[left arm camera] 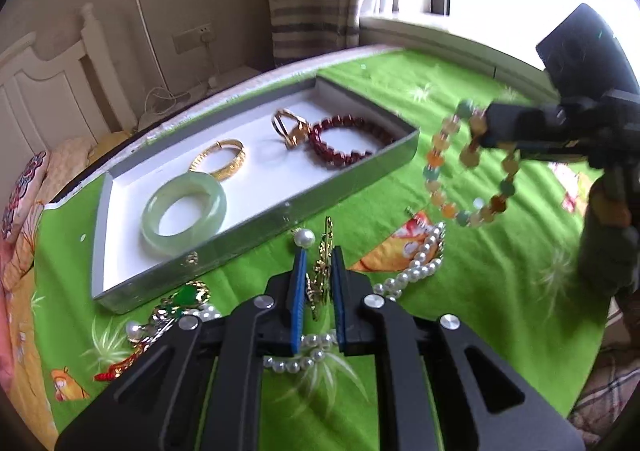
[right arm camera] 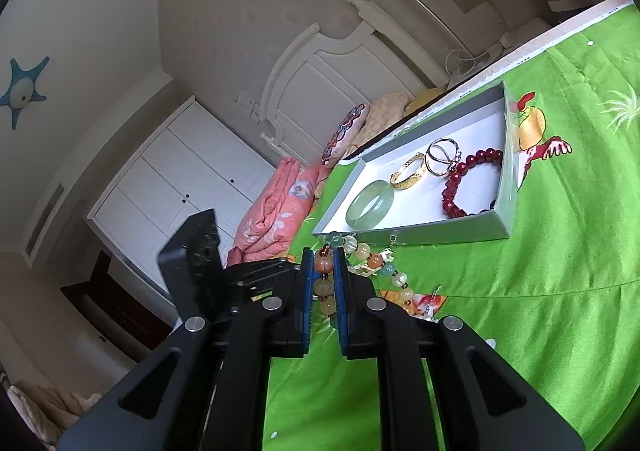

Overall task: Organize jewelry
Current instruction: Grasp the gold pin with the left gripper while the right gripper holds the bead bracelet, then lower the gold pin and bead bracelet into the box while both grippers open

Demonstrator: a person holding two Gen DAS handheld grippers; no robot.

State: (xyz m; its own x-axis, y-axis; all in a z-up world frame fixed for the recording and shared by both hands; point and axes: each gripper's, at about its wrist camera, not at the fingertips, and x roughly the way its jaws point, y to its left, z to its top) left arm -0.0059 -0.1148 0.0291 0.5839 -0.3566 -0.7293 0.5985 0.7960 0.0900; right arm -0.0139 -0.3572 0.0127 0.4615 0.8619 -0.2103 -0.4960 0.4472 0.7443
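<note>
A grey tray with a white floor lies on the green cloth and holds a jade bangle, a gold bangle, gold rings and a red bead bracelet. My left gripper is shut on a gold brooch just in front of the tray. My right gripper is shut on a multicoloured bead bracelet, held in the air right of the tray. In the right wrist view the right gripper clamps that bracelet near the tray.
A pearl necklace lies on the green cloth right of my left gripper. A green-stone pendant, loose pearls and a red cord piece lie at its left. A bed with pillows and a window lie beyond the table edge.
</note>
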